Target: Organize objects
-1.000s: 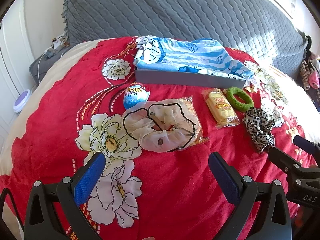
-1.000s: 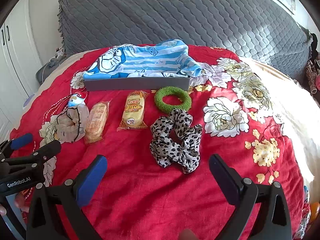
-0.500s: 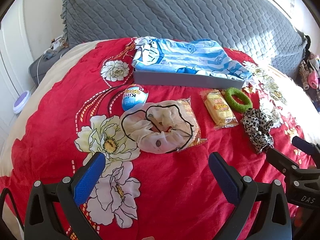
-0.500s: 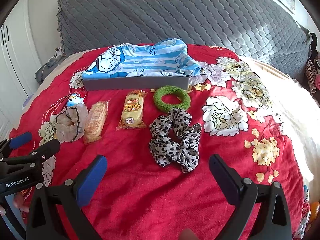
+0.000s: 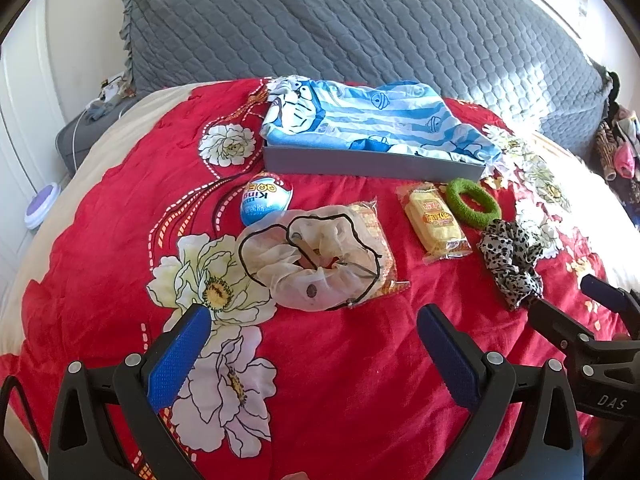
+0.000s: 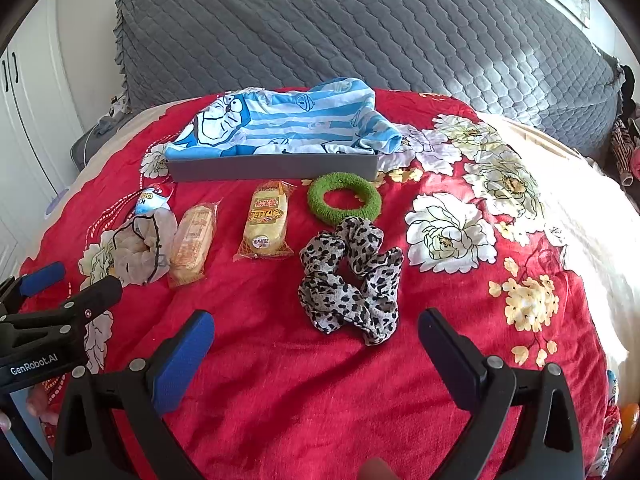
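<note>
On the red flowered bedspread lie a cream scrunchie (image 5: pixel 312 264) (image 6: pixel 142 246) partly over a wrapped snack (image 5: pixel 378 248) (image 6: pixel 194 238), a blue toy egg (image 5: pixel 265 199) (image 6: pixel 154 199), a yellow wrapped cake (image 5: pixel 434 218) (image 6: pixel 266 224), a green ring scrunchie (image 5: pixel 472 203) (image 6: pixel 344 199) and a leopard scrunchie (image 5: pixel 510 262) (image 6: pixel 352 278). A grey tray (image 5: pixel 372 166) (image 6: pixel 272 168) lined with blue striped cloth sits behind them. My left gripper (image 5: pixel 312 350) is open, just short of the cream scrunchie. My right gripper (image 6: pixel 316 346) is open, just short of the leopard scrunchie.
A grey quilted pillow (image 5: pixel 360 32) (image 6: pixel 360 28) rises behind the tray. White cupboard doors (image 6: pixel 24 120) stand at the left, and a grey seat with a cable (image 5: pixel 80 128) sits beside the bed. Clutter (image 5: pixel 618 144) lies at the far right edge.
Both grippers have drifted slightly; the objects sit a touch nearer and more to the left in the views. Nothing was picked up, and both stay open.
</note>
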{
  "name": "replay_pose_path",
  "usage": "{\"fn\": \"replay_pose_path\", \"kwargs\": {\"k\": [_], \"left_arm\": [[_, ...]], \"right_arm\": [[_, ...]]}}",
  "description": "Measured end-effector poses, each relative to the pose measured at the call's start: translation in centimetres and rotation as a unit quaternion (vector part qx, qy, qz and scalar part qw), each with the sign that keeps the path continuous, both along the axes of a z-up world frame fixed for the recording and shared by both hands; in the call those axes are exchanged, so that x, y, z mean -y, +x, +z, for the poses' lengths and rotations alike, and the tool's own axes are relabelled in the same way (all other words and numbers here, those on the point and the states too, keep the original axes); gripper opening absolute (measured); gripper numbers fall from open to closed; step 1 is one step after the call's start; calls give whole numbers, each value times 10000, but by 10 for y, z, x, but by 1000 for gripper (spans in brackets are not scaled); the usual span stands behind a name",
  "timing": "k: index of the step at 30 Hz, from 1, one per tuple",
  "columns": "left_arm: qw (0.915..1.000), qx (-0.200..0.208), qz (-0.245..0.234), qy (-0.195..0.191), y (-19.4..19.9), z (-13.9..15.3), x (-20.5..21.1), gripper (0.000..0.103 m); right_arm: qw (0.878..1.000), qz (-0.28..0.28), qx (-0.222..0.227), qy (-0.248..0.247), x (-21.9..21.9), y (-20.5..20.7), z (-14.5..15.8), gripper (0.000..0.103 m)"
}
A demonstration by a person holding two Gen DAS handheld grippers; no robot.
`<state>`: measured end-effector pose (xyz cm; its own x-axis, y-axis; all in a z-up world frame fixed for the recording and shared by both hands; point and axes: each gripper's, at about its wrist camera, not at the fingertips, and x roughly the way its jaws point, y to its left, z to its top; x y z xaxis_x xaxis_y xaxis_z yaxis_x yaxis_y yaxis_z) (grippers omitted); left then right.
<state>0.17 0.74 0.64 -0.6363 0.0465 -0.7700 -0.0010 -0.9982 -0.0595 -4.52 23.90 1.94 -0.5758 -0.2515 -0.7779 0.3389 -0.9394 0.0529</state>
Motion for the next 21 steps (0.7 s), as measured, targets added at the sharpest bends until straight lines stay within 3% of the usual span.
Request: {"fn": "replay_pose_path", "kwargs": {"k": [21], "left_arm": [[9998, 62, 178, 79, -14, -7, 6, 102]], "right_arm": [[10000, -53, 43, -69, -1, -12, -1, 103]]}}
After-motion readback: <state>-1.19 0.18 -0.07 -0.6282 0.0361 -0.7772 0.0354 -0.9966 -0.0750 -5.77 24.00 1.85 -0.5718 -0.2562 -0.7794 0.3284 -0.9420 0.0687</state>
